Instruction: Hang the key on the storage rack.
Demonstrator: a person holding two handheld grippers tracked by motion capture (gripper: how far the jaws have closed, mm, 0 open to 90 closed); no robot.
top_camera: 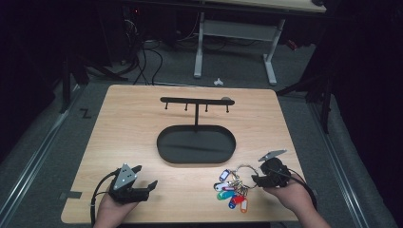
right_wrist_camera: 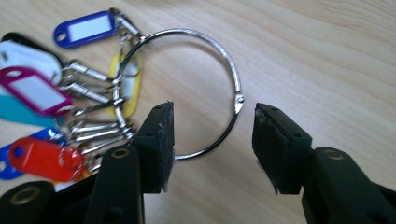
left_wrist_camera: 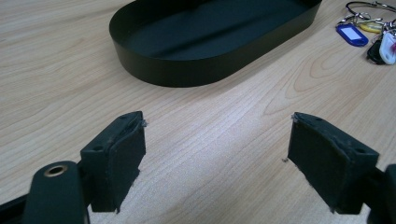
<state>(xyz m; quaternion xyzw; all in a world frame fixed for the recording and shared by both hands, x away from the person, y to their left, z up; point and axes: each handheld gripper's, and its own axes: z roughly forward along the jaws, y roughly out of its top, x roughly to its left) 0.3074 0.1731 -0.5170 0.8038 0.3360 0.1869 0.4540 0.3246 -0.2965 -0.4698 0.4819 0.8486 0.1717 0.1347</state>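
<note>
The key ring (right_wrist_camera: pixel 205 88), a large silver loop strung with coloured plastic tags (right_wrist_camera: pixel 35 91), lay flat on the wooden table (top_camera: pixel 133 128). In the right gripper view its hinged side curved through the gap between the two black pads, the clasp sitting nearer the right-hand pad, while the loop's lower arc ran up to the left-hand pad; whether metal and pad touched there could not be told. The tags fanned out beyond the left-hand pad: blue, white, magenta, yellow, teal and red. The right gripper (right_wrist_camera: pixel 214 144) stood about half open, its pads not pressed onto the ring, so it held nothing. In the high view the right gripper (top_camera: pixel 259 179) sat just beside the bunch, tags spread away from its tips.

The left gripper (left_wrist_camera: pixel 215 149) stood wide open over bare wood, nothing between its fingers. Ahead of its tips lay the black oval tray (left_wrist_camera: pixel 154 70), with the tags off beyond its right-hand finger. A black hook rack (top_camera: pixel 196 100) rose from the tray
</note>
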